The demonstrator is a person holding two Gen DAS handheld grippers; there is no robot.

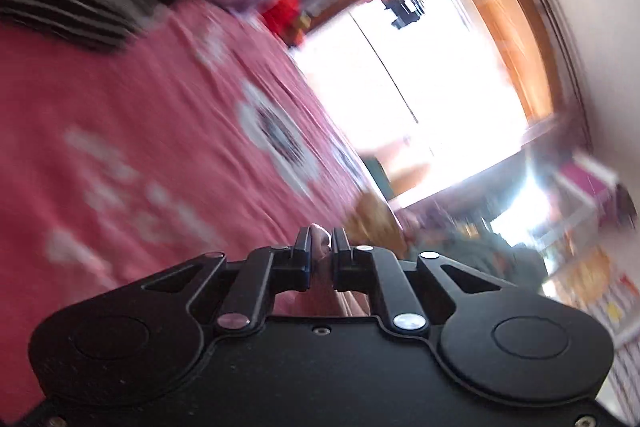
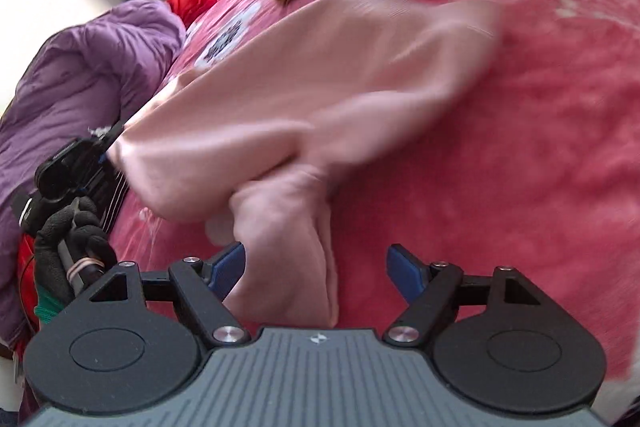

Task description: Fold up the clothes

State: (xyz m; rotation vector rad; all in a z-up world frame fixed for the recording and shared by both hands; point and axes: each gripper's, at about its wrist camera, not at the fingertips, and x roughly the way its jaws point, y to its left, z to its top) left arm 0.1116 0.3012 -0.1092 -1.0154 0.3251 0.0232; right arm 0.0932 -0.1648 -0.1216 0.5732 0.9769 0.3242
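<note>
Left wrist view: the left gripper point(image 1: 321, 239) has its jaws pinched narrow on a fold of the pink garment point(image 1: 320, 247) above the red bedspread point(image 1: 140, 131). Right wrist view: the right gripper point(image 2: 316, 263) stands wide, the garment's point(image 2: 320, 75) sleeve hanging loose between its jaws, its body stretched across the bed toward the left gripper point(image 2: 80, 155) near the purple quilt point(image 2: 92, 67).

A soft, matt pink knit garment point(image 2: 320, 75) is seen over a red bedspread point(image 2: 540, 147) of fuzzy, plush cloth with a white printed pattern, and a fold of pink cloth point(image 1: 320, 247) is pinched in the matt black plastic left gripper point(image 1: 321, 247), whose pivots are capped with shiny metal rivets. The right gripper point(image 2: 316, 267) is built of matt black plastic with a ribbed grey top plate and blue rubbery-looking pads point(image 2: 228, 263). A crinkled purple quilted cloth point(image 2: 88, 67) with a slight sheen and a black textured knit glove point(image 2: 68, 239) are noted at the left.
</note>
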